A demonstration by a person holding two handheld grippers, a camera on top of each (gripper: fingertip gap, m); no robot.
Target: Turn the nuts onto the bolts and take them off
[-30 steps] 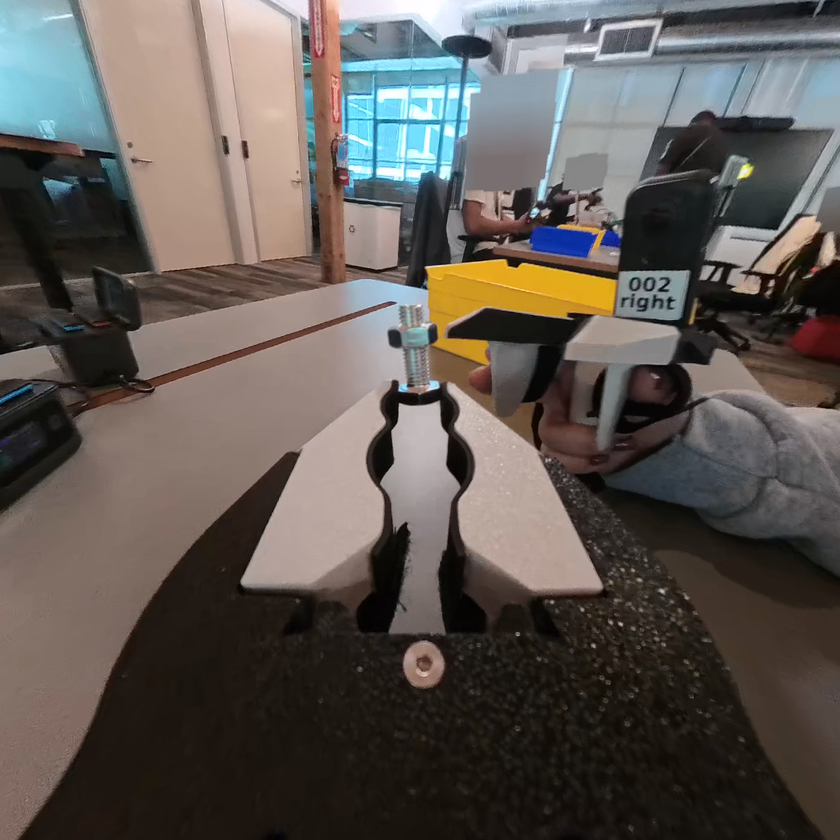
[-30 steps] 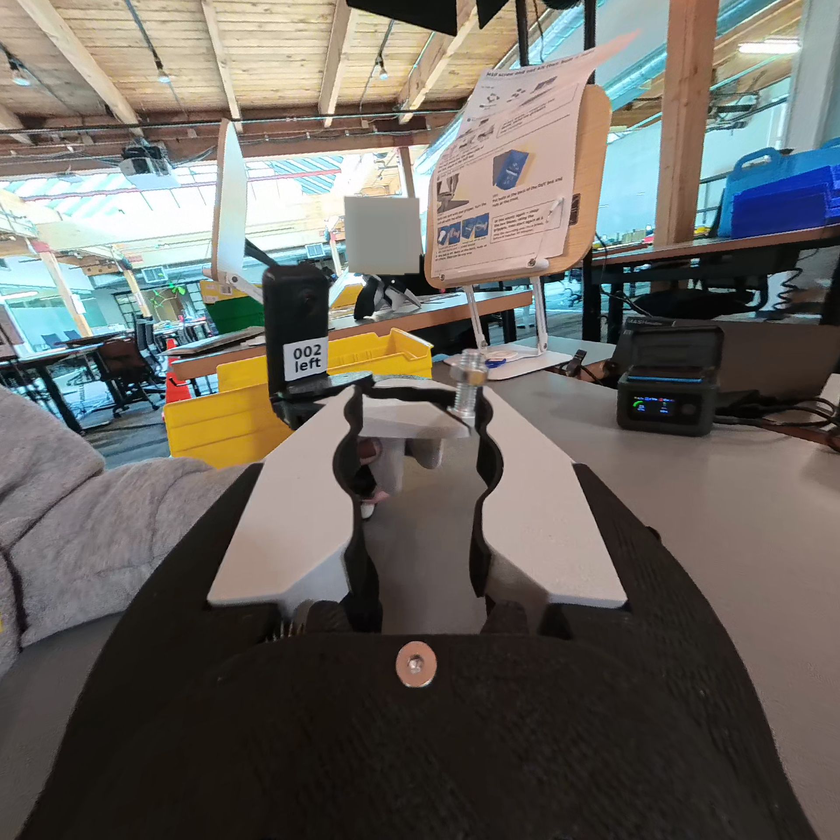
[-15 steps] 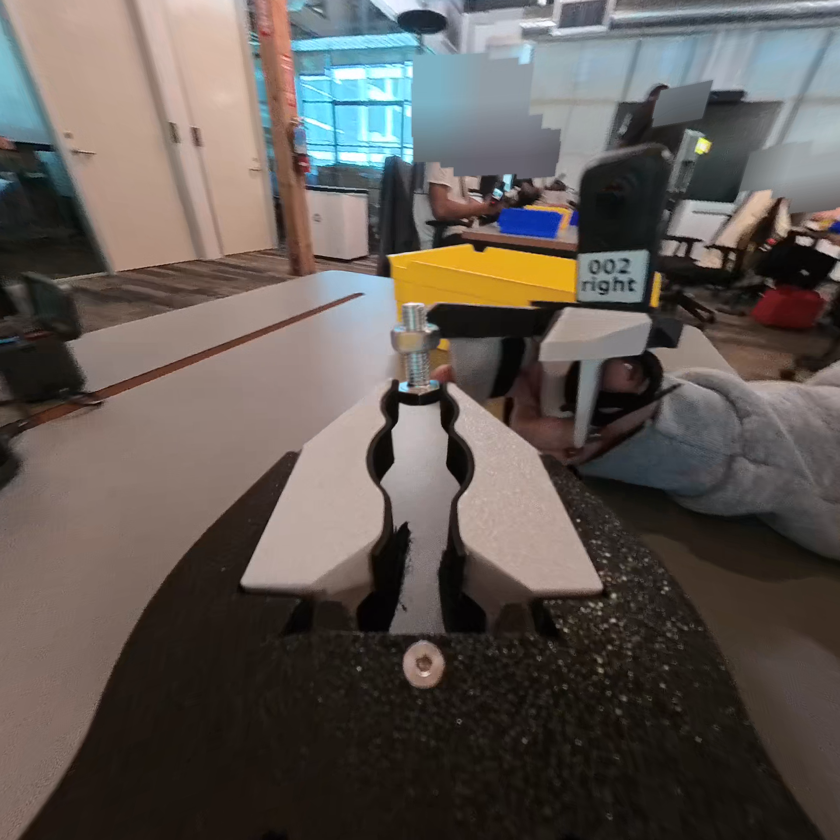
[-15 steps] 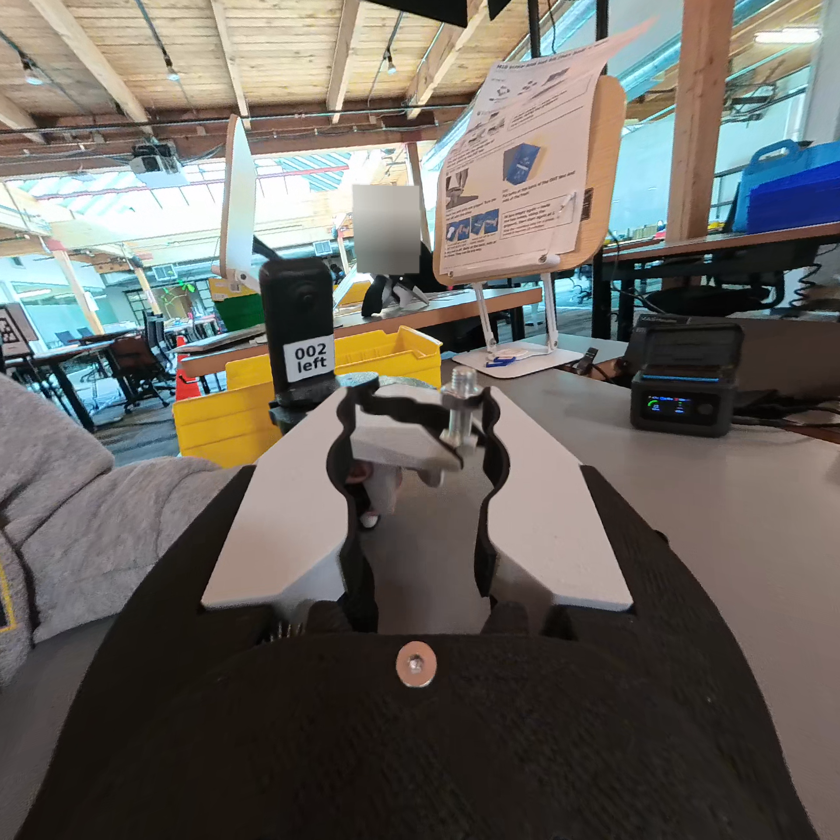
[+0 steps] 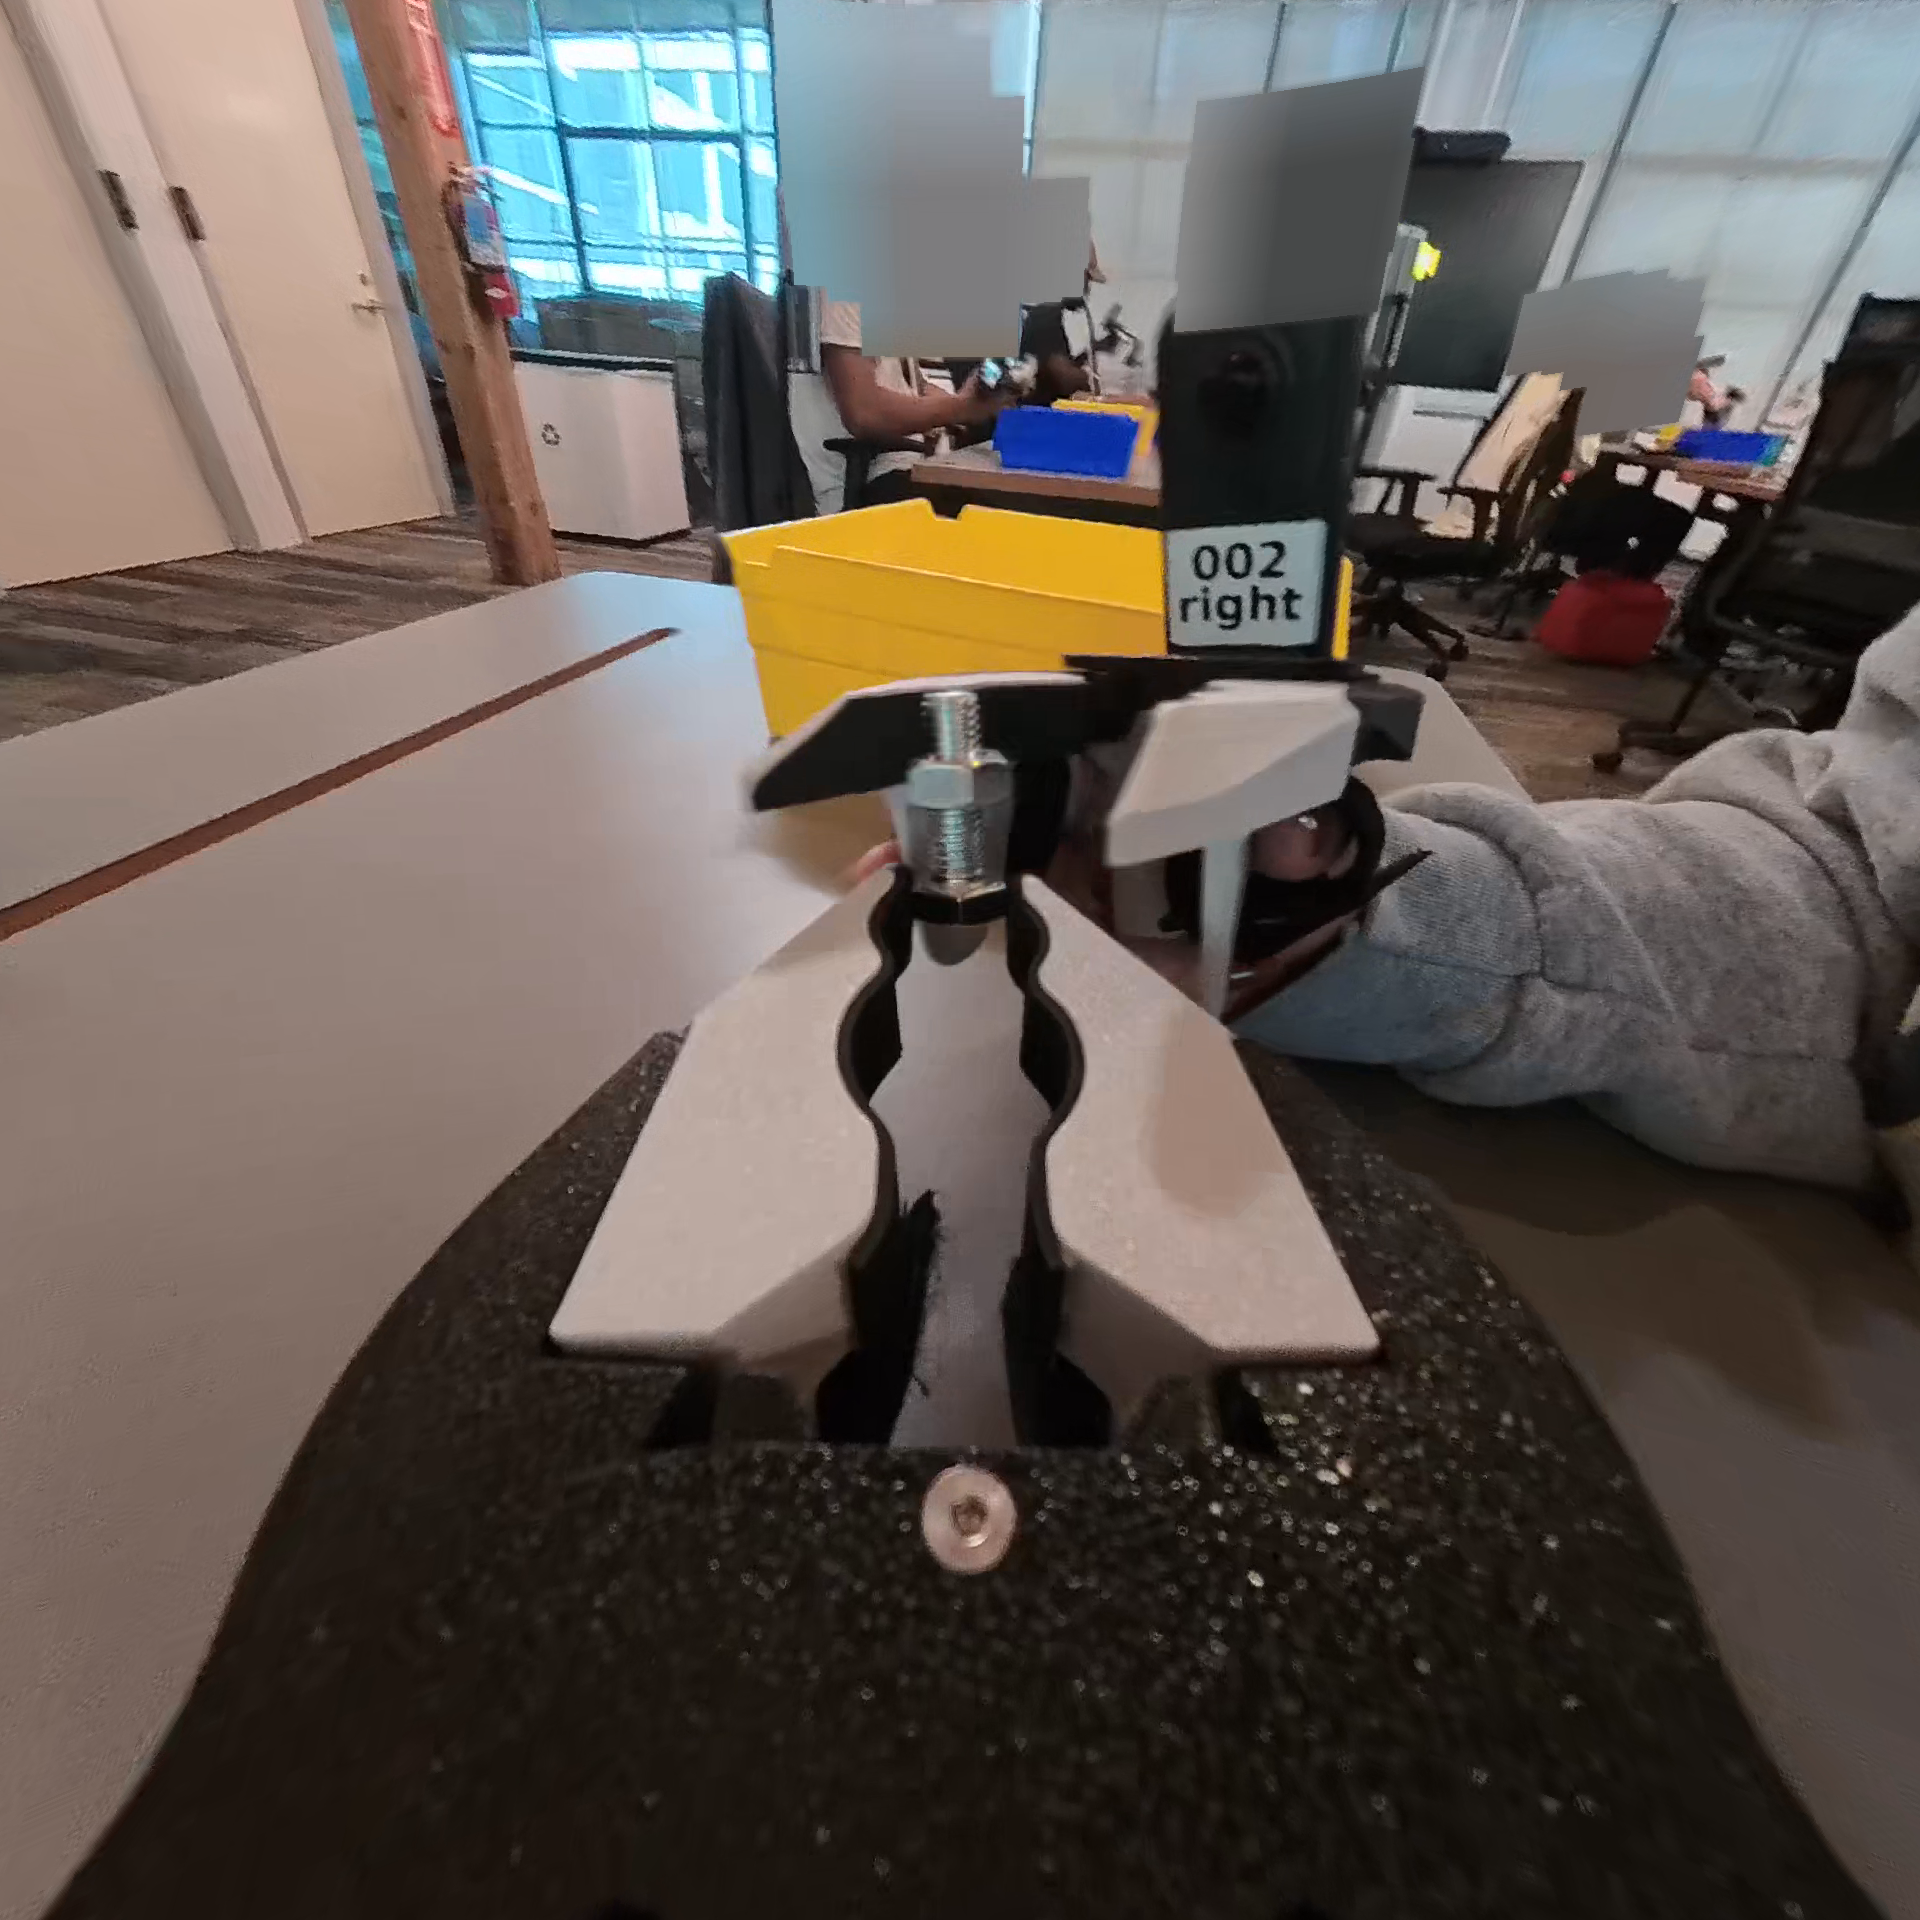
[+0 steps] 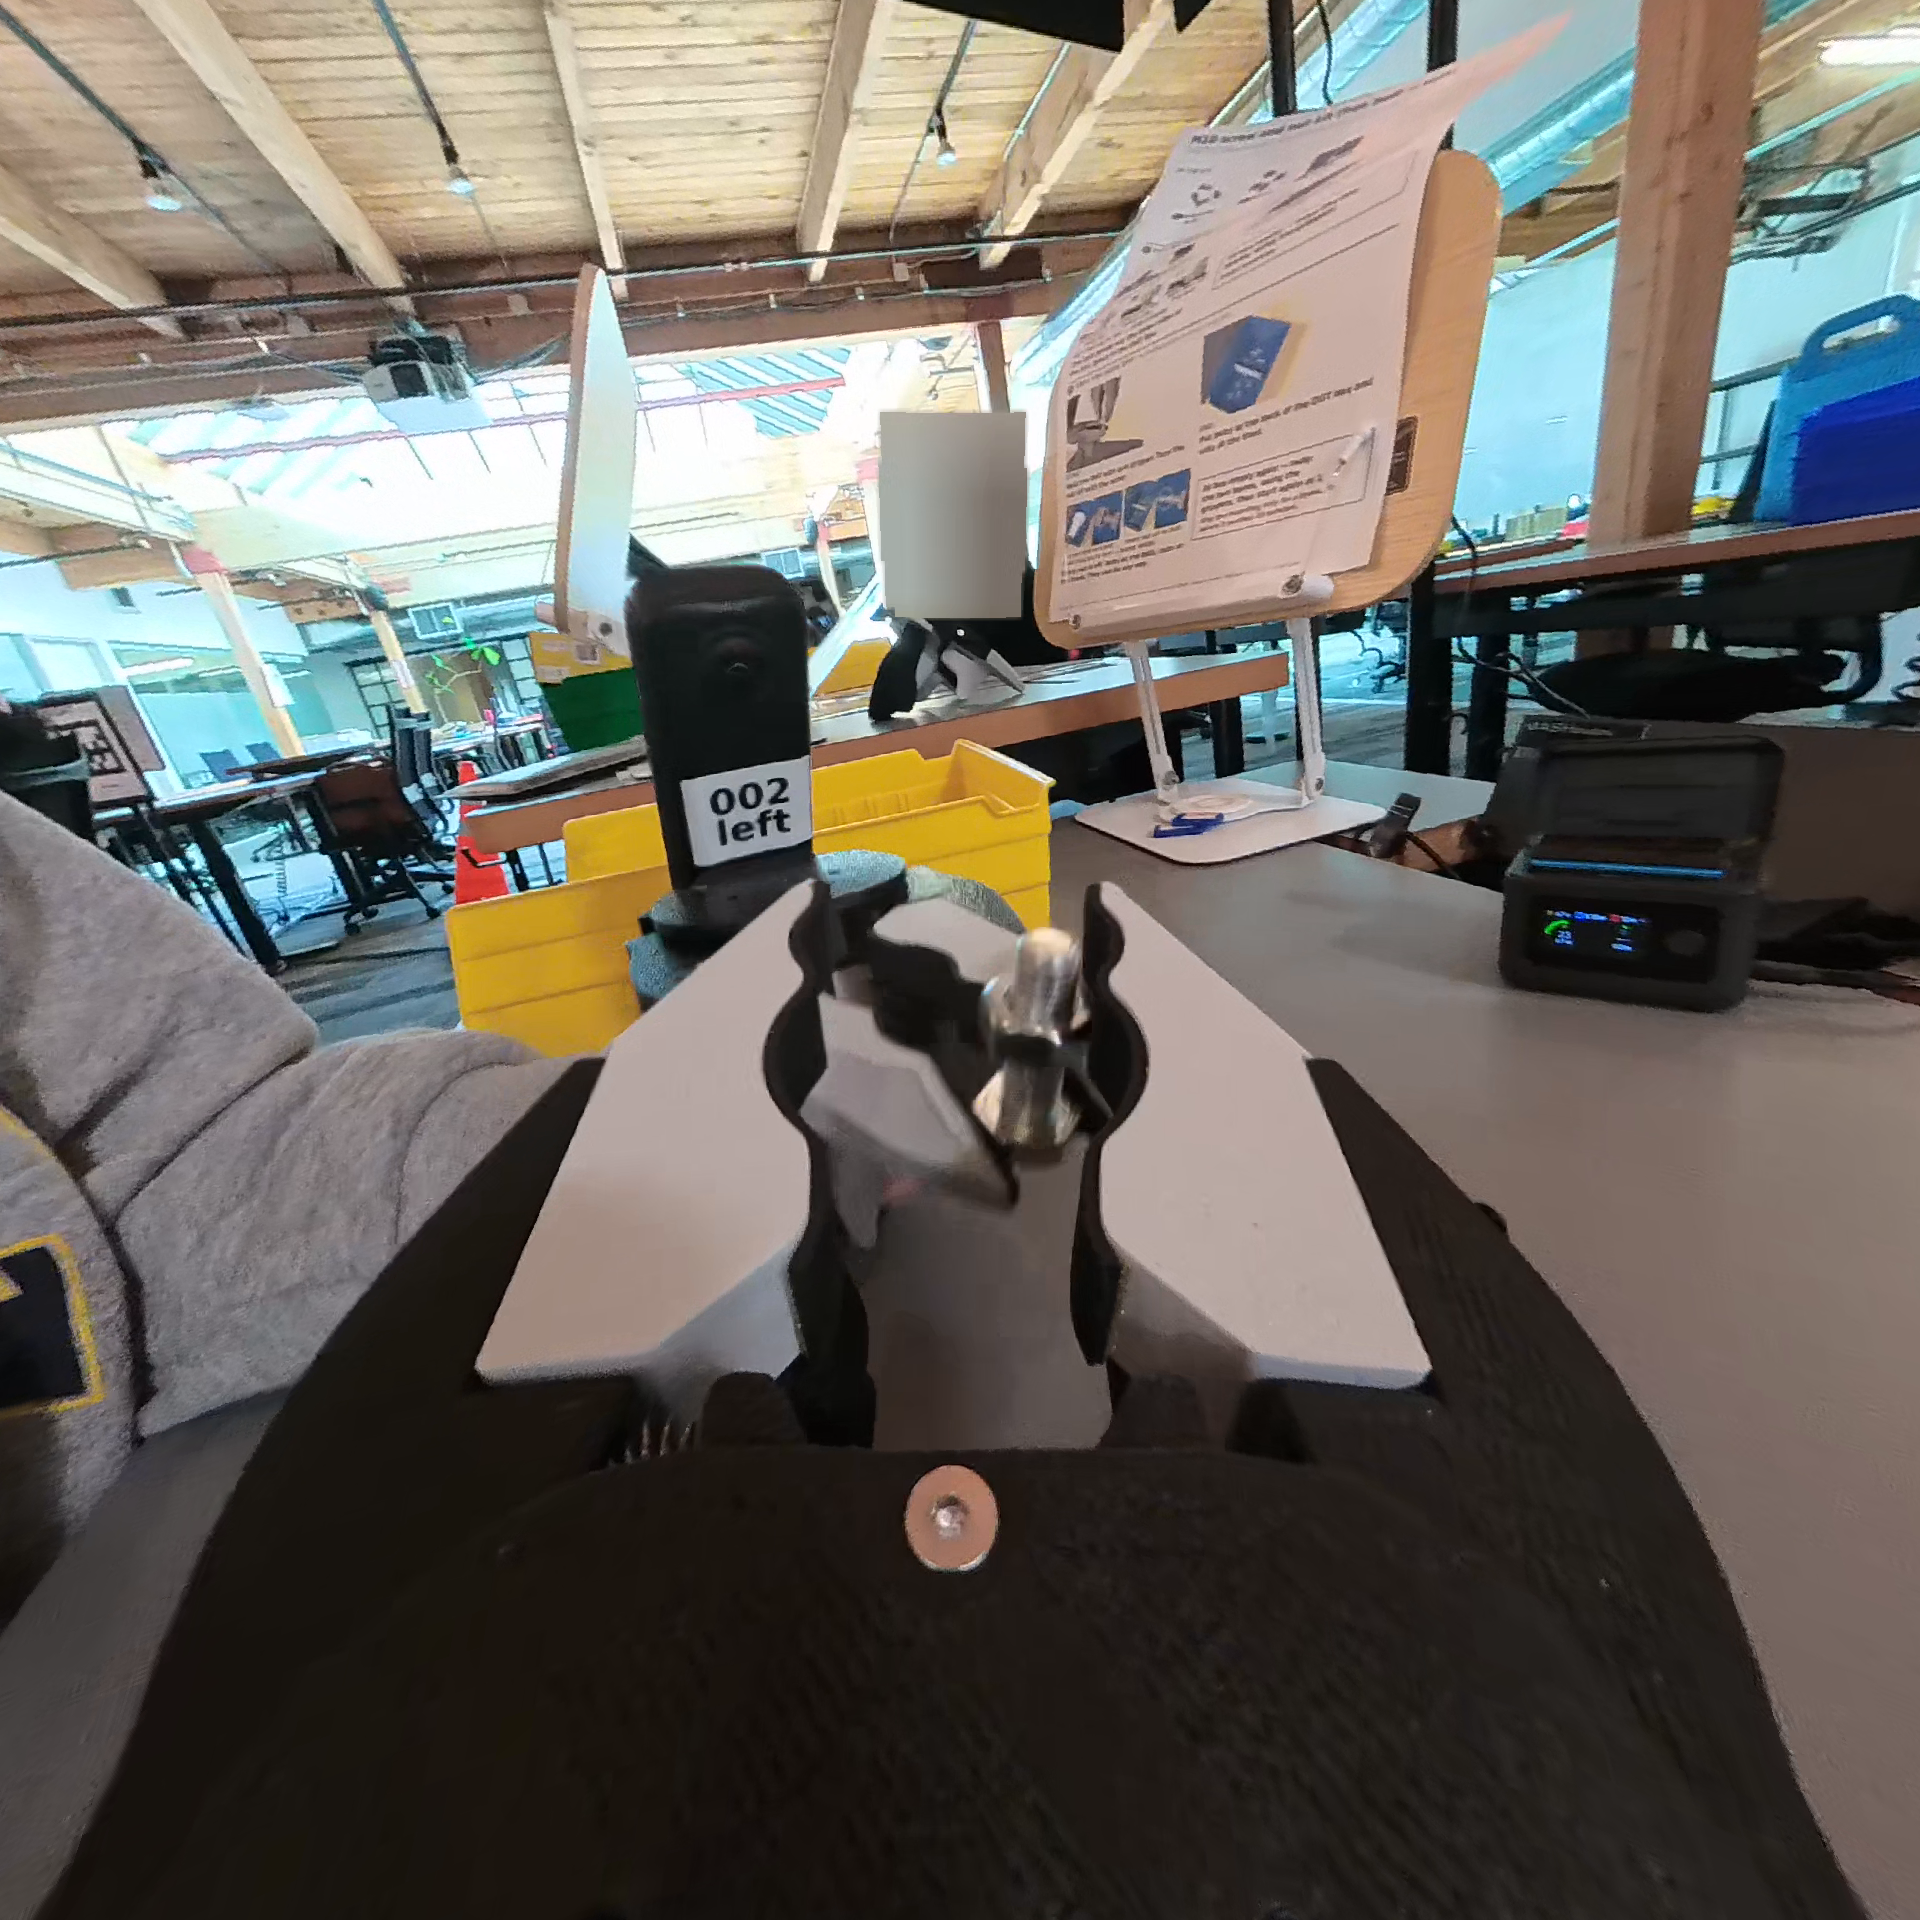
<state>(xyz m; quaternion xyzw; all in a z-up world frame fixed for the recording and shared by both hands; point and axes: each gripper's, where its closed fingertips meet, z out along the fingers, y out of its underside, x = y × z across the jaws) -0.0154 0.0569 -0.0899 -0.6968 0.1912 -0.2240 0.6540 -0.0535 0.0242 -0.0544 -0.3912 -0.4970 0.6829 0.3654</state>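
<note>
left gripper point(image 5: 956, 914): black speckled base w/ curved front edge, two pale grey wedge fingers point(image 5: 748, 1174), black wavy liners on inner edges
left base screw point(image 5: 968, 1534): silver hex-socket, centred near the finger roots
right gripper point(image 6: 951, 997): same build, matt black base, white-grey wedge fingers point(image 6: 1247, 1184), black scalloped inner edges
right base screw point(image 6: 950, 1517): silver w/ washer, centred
spring point(image 6: 660, 1439): small metal coil just visible at root of the finger on the view's left
cameras: black upright block on each gripper, white label w/ black writing low on front point(image 5: 1242, 587) point(image 6: 746, 816)
sleeves: grey fleece, both arms point(image 5: 1621, 935) point(image 6: 260, 1132)
sweatshirt patch point(image 6: 42, 1340): black w/ yellow border
</note>
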